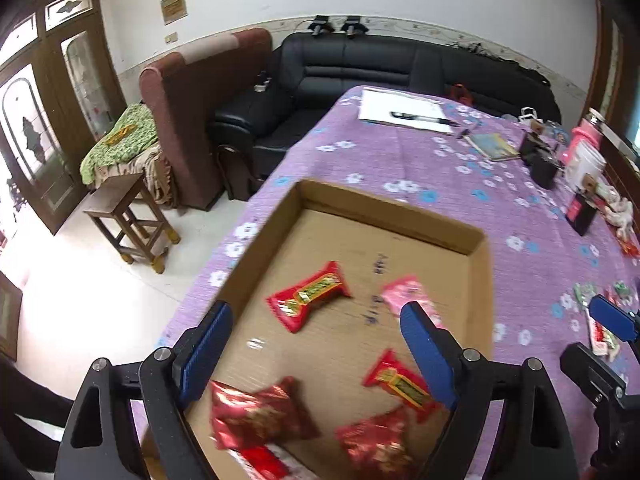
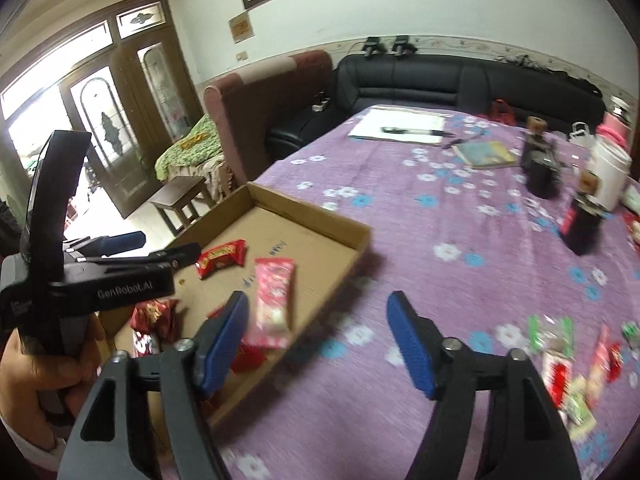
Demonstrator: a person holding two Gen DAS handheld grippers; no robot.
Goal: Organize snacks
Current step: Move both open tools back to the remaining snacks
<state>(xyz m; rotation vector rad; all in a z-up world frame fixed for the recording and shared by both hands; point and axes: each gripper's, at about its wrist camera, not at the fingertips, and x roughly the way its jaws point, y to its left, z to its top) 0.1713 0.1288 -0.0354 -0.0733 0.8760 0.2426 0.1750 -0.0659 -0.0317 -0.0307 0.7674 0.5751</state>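
A shallow cardboard tray (image 1: 400,216) lies on the purple flowered tablecloth. Inside it are two red packets (image 1: 308,296) (image 1: 400,380), a pink packet (image 1: 404,292) and dark red foil packets (image 1: 256,412). My left gripper (image 1: 316,312) hangs open above the tray with nothing between its fingers. My right gripper (image 2: 318,300) is open and empty too, over the tray's right wall (image 2: 360,248), with the pink packet (image 2: 274,300) lying in the tray by its left finger. Several loose snacks (image 2: 568,360) lie on the cloth to the right. A hand (image 2: 40,368) holds the left gripper (image 2: 132,248).
Far across the table are white paper with a pen (image 2: 400,126), a book (image 2: 486,154), black items (image 2: 540,168) and a white jar (image 2: 608,176). The table's left edge drops to the floor, where a wooden stool (image 1: 128,216) and a black sofa (image 1: 360,68) stand.
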